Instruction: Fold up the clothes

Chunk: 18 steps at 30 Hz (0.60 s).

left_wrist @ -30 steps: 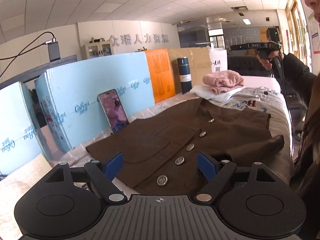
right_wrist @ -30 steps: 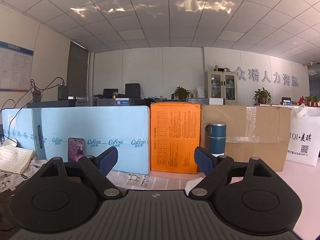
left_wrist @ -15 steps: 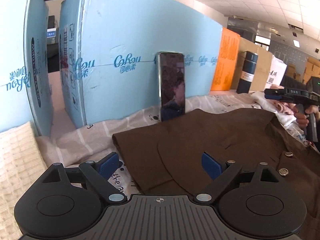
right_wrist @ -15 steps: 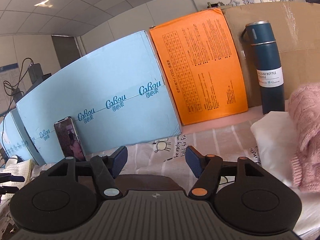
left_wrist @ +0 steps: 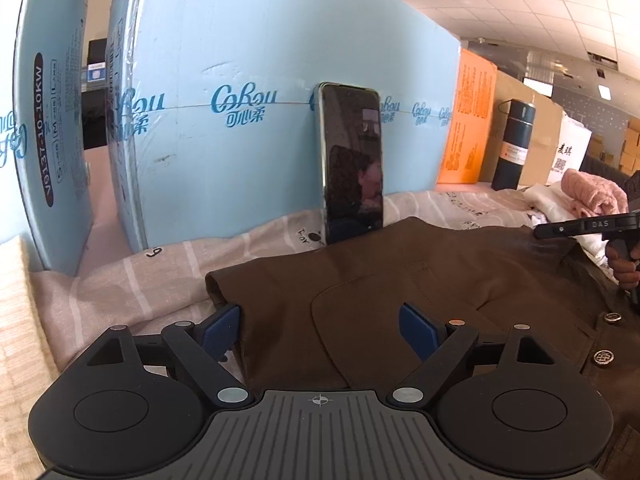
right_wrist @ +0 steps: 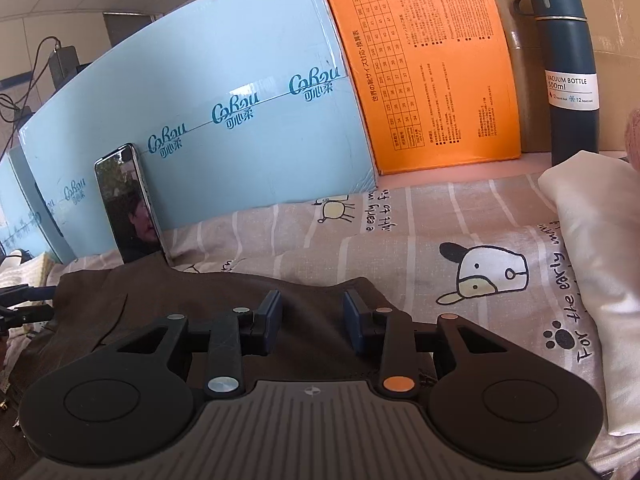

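1. Brown cloth, a buttoned jacket (left_wrist: 440,300), lies spread flat on a bench covered by a striped cartoon-print sheet (right_wrist: 460,224).
2. Along the far side stand pale blue cartons (left_wrist: 260,80), an orange box (right_wrist: 424,64) and a dark vacuum bottle (right_wrist: 568,68); a phone (left_wrist: 352,160) leans upright against the blue carton, its foot just at the jacket's far edge.
3. Bare sheet lies between the jacket and the cartons, and more of it to the right of the jacket in the right wrist view, up to a folded white garment (right_wrist: 592,260); a pink knit (left_wrist: 592,192) sits on that pile.
4. The left gripper (left_wrist: 320,330) sits low over the jacket's near left corner, fingers wide apart: the left pad at the hem edge, the right pad over the pocket area, cloth lying between them, not pinched.
5. The right gripper (right_wrist: 312,318) is over the jacket's far right part; its jaws have just been closing and the fingers stand narrowly apart with brown cloth between them, though whether the pads press on it cannot be told.
6. A hand (left_wrist: 624,264) holds the right gripper at the right edge of the left wrist view.
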Motion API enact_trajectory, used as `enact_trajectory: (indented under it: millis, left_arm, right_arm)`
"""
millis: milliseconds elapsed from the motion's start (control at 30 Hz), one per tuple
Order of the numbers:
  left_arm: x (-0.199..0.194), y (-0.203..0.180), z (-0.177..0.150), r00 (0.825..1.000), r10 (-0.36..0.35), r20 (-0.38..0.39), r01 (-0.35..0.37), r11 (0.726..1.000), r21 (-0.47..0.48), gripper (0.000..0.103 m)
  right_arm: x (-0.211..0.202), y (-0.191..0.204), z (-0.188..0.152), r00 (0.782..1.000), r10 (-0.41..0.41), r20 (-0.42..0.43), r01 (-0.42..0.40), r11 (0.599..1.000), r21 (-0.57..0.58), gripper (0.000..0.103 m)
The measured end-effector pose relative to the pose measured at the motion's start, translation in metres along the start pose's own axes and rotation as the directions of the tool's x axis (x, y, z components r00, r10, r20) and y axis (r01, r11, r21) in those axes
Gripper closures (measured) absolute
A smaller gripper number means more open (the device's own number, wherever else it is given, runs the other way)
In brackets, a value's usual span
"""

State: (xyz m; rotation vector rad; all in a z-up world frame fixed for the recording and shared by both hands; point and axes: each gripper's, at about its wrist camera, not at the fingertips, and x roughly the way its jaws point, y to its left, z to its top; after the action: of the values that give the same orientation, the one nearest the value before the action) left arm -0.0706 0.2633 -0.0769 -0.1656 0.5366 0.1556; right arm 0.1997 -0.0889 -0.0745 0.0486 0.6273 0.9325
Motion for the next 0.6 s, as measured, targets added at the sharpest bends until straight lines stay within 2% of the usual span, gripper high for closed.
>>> enact_trajectory:
  millis: [33, 67, 167, 200, 233, 267, 333, 400, 600]
  left_arm:
    - [0.002, 0.003, -0.001, 1.000, -0.009, -0.005, 0.009, 1.000, -0.019, 0.029]
    - [0.004, 0.006, 0.000, 1.000, -0.016, -0.007, 0.016, 0.999, -0.040, 0.029]
    - [0.006, 0.008, 0.006, 1.000, -0.023, 0.016, 0.024, 0.998, -0.065, 0.054]
    - [0.008, 0.008, 0.006, 1.000, -0.014, 0.011, 0.014, 0.997, -0.070, 0.079]
    - [0.010, 0.008, 0.005, 1.000, 0.006, 0.000, -0.006, 0.998, -0.070, 0.095]
    - [0.011, 0.008, 0.004, 1.000, 0.016, -0.010, -0.017, 0.998, -0.067, 0.098]
    - [0.008, 0.006, 0.003, 1.000, 0.022, -0.008, -0.022, 0.998, -0.064, 0.100]
    - [0.003, 0.002, 0.003, 0.999, 0.033, -0.002, -0.033, 0.998, -0.052, 0.100]
    - [0.003, 0.003, -0.005, 0.997, 0.068, -0.047, -0.071, 0.995, -0.065, 0.099]
  right_arm:
    - [0.001, 0.000, -0.001, 1.000, -0.006, -0.010, 0.006, 1.000, -0.003, 0.071]
    - [0.003, 0.000, -0.001, 1.000, -0.011, -0.019, 0.011, 1.000, -0.003, 0.071]
    - [0.006, 0.000, -0.003, 0.999, -0.024, -0.041, 0.024, 1.000, -0.003, 0.071]
    - [0.006, 0.000, -0.003, 0.999, -0.025, -0.041, 0.025, 1.000, -0.002, 0.071]
    - [0.005, 0.000, -0.003, 0.999, -0.022, -0.037, 0.022, 1.000, 0.001, 0.071]
    - [0.001, 0.000, -0.002, 1.000, -0.017, -0.025, 0.017, 1.000, 0.009, 0.070]
    - [-0.007, -0.002, 0.001, 1.000, -0.007, 0.003, 0.007, 1.000, 0.027, 0.056]
    - [-0.017, -0.004, 0.004, 0.999, -0.008, 0.036, 0.007, 0.999, 0.042, 0.050]
    - [-0.040, -0.029, 0.006, 0.990, -0.081, 0.112, 0.063, 0.986, 0.151, 0.047]
